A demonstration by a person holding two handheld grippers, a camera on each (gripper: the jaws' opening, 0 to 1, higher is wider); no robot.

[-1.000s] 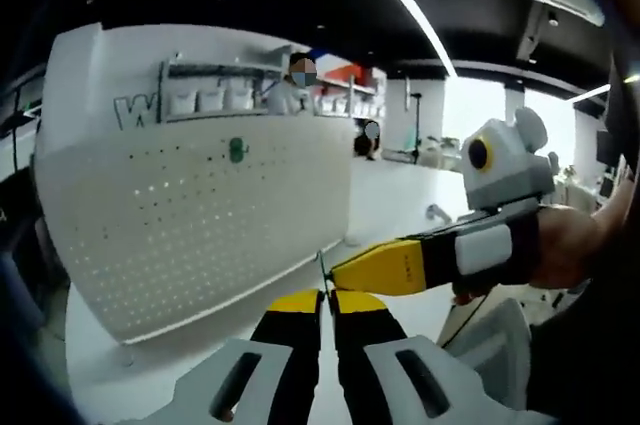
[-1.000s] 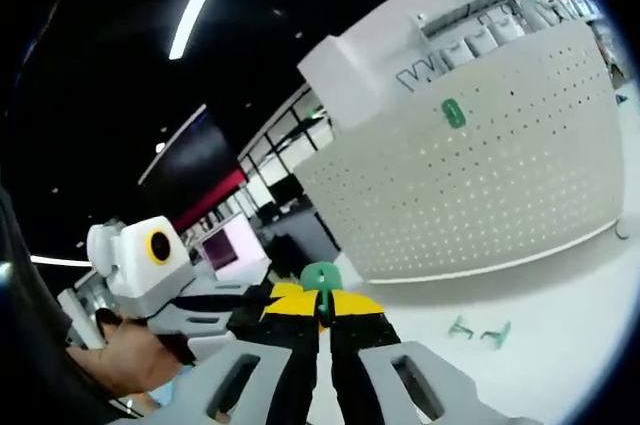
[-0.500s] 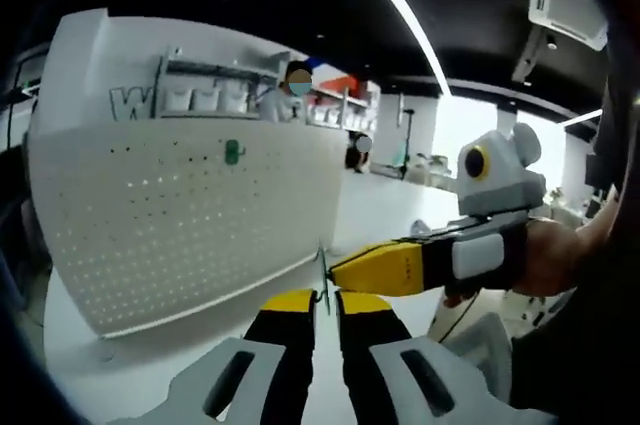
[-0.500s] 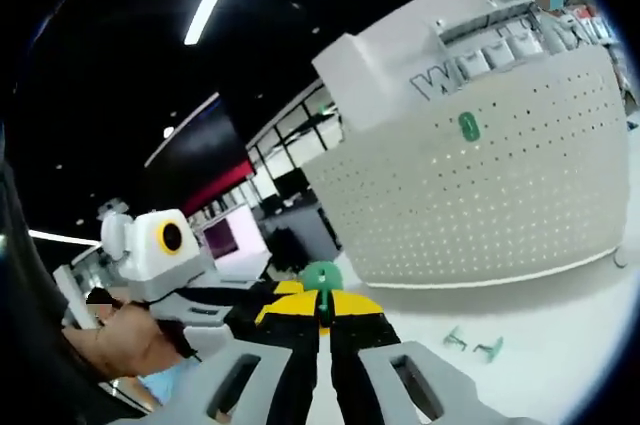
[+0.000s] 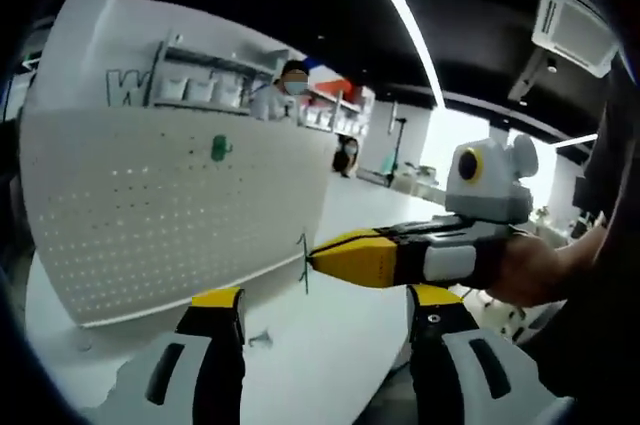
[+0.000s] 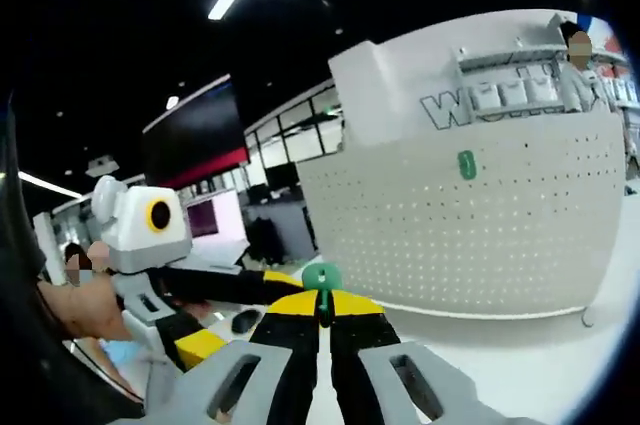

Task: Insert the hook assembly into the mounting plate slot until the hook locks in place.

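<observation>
Our right gripper (image 6: 320, 317) has its fingers pressed together on the green hook (image 6: 321, 280), whose round head stands just above the yellow fingertips in the right gripper view; in the left gripper view we see the same hook (image 5: 303, 263) edge-on, as a thin green sliver at the very tip of that gripper, which reaches in from the right. Our left gripper (image 5: 325, 310) has its fingers spread wide with nothing between them, standing apart below the hook. We judge the hook to be small, light, stiff moulded plastic, smooth enough to twist or slide in a pinch, and thin enough at its prongs that a hard sideways push could snap them. So the hold belongs on its flat body, close behind the head, leaving the insertion end free. As held, its long axis runs along the right gripper's fingers, head forward, pointing roughly toward the white perforated board (image 6: 470, 235) that stands upright on the white table (image 6: 560, 375). The board is well apart from the hook, not touching. Which face of the hook carries the prongs we cannot tell. One green hook (image 6: 466, 164) already sits on the board, high up, with its long axis running up and down the board. In the left gripper view a small green piece (image 5: 259, 339) lies on the table near the board's lower edge, too blurred to name.
</observation>
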